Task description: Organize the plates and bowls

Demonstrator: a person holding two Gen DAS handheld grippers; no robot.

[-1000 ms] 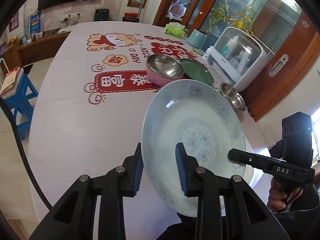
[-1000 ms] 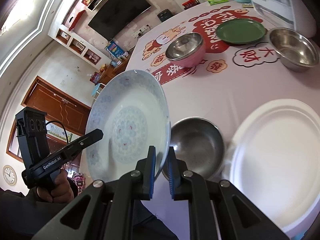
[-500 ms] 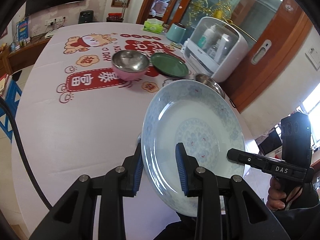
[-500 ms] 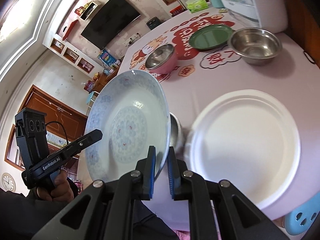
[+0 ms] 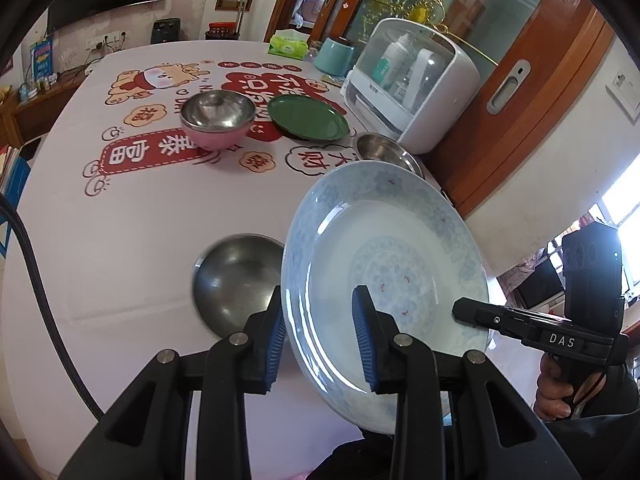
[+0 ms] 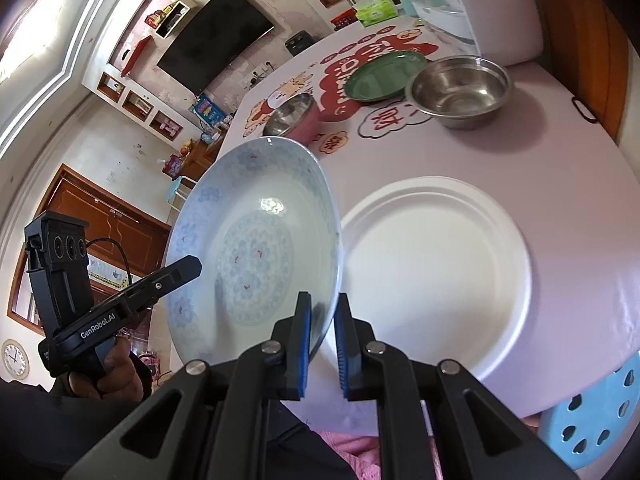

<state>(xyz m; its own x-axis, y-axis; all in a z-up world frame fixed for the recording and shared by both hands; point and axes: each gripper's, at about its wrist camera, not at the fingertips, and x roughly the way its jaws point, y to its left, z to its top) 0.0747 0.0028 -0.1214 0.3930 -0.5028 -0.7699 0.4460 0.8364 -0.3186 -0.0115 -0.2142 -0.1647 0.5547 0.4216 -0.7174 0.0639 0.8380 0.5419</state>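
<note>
Plate (image 5: 384, 264) rim pinched by both tools, apparently clamped.

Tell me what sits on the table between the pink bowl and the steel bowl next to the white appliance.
The green plate lies between the pink bowl and the steel bowl; the left wrist view shows it clearly.

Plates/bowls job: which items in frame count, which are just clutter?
Job items:
- blue-patterned plate, clamped by left claw and right claw
- white plate
- green plate
- pink bowl
- steel bowls

Clutter:
- tissue box
- teal canister
- white cabinet of bottles
</note>
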